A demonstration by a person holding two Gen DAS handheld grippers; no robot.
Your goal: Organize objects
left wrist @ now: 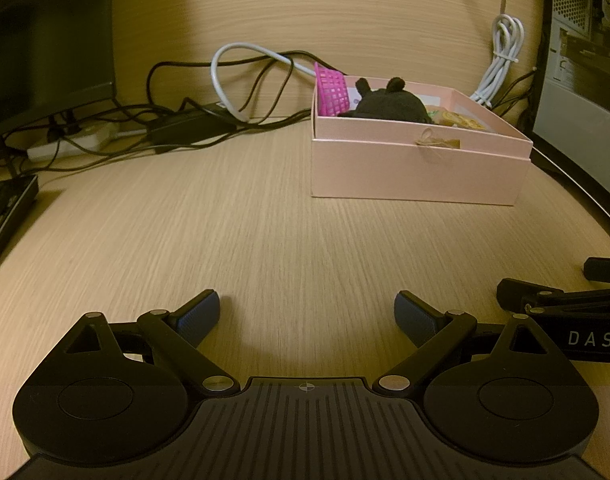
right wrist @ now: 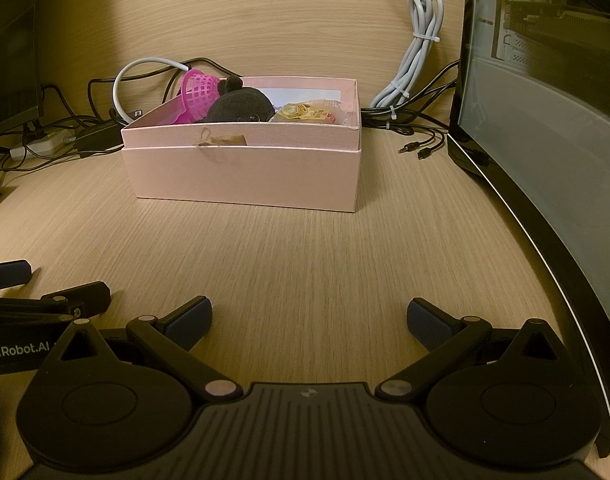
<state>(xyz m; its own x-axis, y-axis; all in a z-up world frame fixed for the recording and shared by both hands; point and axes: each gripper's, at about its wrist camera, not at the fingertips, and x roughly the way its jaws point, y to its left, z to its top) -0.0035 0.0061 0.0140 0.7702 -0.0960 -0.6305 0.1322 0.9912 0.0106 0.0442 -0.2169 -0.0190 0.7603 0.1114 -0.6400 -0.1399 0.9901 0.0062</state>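
A pink cardboard box stands on the wooden desk toward the back wall. Inside it lie a pink plastic basket, a dark plush toy with ears and a yellow-labelled wrapped packet. My left gripper is open and empty, low over the desk well in front of the box. My right gripper is open and empty too, beside the left one. Each gripper shows at the other view's edge.
Tangled black and grey cables and a power strip lie along the back wall. A bundled grey cable hangs at the right. A curved monitor stands on the right, a keyboard on the left.
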